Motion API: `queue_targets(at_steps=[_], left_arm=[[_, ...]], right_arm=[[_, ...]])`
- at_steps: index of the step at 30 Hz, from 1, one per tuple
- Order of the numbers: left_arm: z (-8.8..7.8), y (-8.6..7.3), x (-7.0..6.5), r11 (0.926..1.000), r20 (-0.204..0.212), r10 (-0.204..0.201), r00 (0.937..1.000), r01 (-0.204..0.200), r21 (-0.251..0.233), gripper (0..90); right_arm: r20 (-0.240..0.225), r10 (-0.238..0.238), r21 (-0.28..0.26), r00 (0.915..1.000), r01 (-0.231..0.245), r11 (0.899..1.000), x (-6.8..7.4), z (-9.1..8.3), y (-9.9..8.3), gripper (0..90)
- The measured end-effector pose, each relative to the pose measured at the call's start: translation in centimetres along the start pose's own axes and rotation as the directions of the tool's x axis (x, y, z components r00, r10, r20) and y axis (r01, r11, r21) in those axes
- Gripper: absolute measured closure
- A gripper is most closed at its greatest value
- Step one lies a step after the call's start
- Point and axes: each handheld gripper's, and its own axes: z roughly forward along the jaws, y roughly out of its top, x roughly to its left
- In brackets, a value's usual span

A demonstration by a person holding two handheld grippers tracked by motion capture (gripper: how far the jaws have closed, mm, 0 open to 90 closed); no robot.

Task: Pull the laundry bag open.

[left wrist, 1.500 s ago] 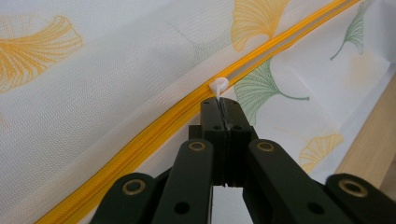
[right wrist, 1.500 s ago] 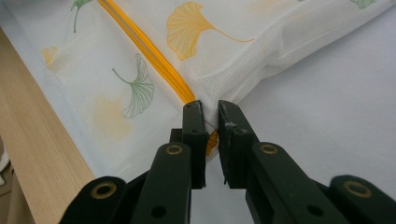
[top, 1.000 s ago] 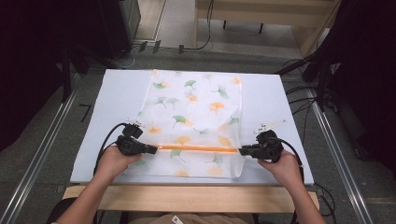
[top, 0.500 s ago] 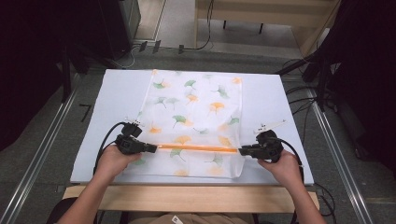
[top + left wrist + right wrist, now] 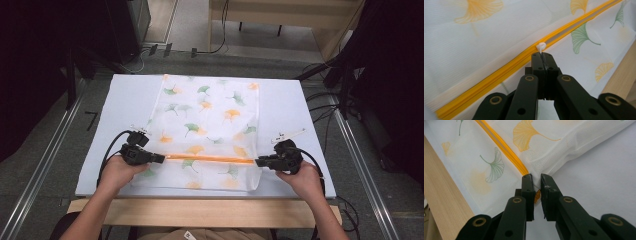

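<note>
A white mesh bag [image 5: 210,120] printed with green and orange ginkgo leaves lies flat on the pale mat [image 5: 290,110]. An orange zipper [image 5: 207,158] runs across its near part. My left gripper [image 5: 162,159] is at the zipper's left end, shut on the small white zipper pull [image 5: 540,46], which pokes out just past the jaw tips of the left gripper [image 5: 541,56]. At the zipper's right end my right gripper [image 5: 257,161] pinches the bag's edge. In the right gripper view the right gripper [image 5: 536,178] has mesh and the orange zipper end [image 5: 537,195] between its jaws.
The mat covers a table with a wooden front edge [image 5: 200,212]. Black cables [image 5: 330,107] lie off the table's right side, and a metal rail [image 5: 45,165] runs along the floor at the left. A small white tag [image 5: 290,135] rests on the mat beyond the right gripper.
</note>
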Motion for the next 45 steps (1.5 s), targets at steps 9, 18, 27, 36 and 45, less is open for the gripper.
queue_targets(at_steps=[9, 18, 27, 36, 45], left_arm=[[-1.2, -0.7, 1.1, 0.9995, -0.013, -0.029, 0.9995, 0.028, -0.011, 90.0], [-1.2, -0.7, 1.2, 0.9993, -0.006, -0.036, 0.9993, 0.036, -0.009, 90.0], [-1.3, -0.8, 1.5, 0.9993, 0.000, -0.037, 0.9993, 0.037, -0.006, 90.0], [-2.4, -1.5, 2.6, 0.9976, -0.013, -0.067, 0.9977, 0.066, -0.022, 90.0], [-3.0, -2.2, 3.4, 0.9958, -0.022, -0.088, 0.9958, 0.088, -0.027, 90.0]], right_arm=[[-0.004, 0.000, 0.002, 1.0000, 0.000, 1.000, -0.1, 0.0, 0.0, 83.6], [-0.005, 0.002, 0.003, 1.0000, -0.001, 1.000, -0.1, 0.1, 0.0, 83.6], [-0.005, 0.001, 0.006, 1.0000, -0.001, 1.000, -0.1, 0.1, 0.0, 83.6], [-0.007, 0.002, 0.006, 1.0000, -0.002, 1.000, -0.1, 0.1, 0.0, 83.5], [-0.006, 0.001, 0.013, 1.0000, -0.001, 1.000, -0.1, 0.2, 0.0, 83.4]])
